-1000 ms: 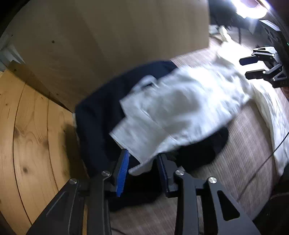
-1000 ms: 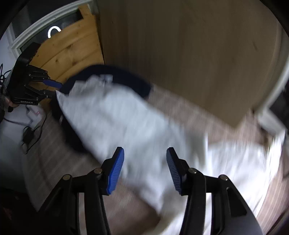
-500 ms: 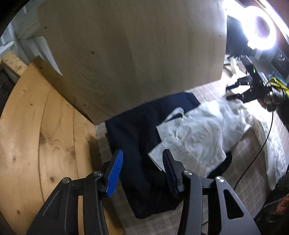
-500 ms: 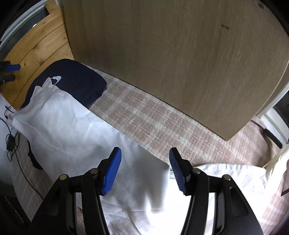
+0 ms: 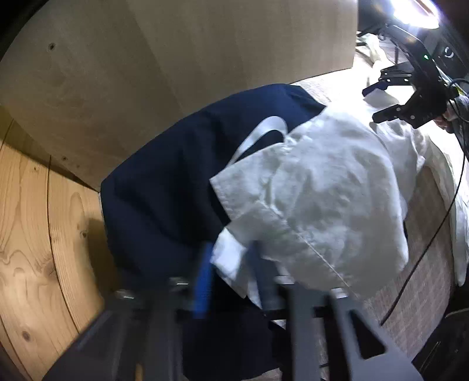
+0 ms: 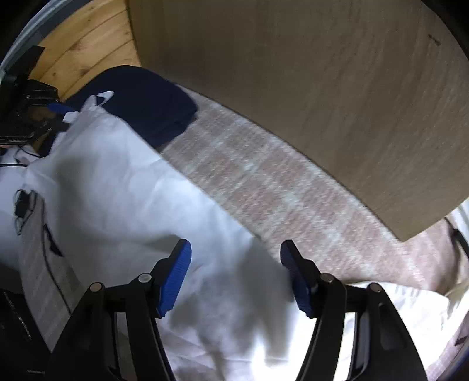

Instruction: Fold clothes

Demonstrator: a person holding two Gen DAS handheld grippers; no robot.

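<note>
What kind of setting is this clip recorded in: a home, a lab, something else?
Probably a room at home set up for recording. Clothes, a white shirt over a dark navy garment, lie on a plaid woven mat by pale wooden panels, with a bright ring light and cables nearby.

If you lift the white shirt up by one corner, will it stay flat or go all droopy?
Probably droopy: the white shirt already lies crumpled and draped over the dark garment. It looks thin, so likely light. Its far end may drag along the woven mat.
</note>
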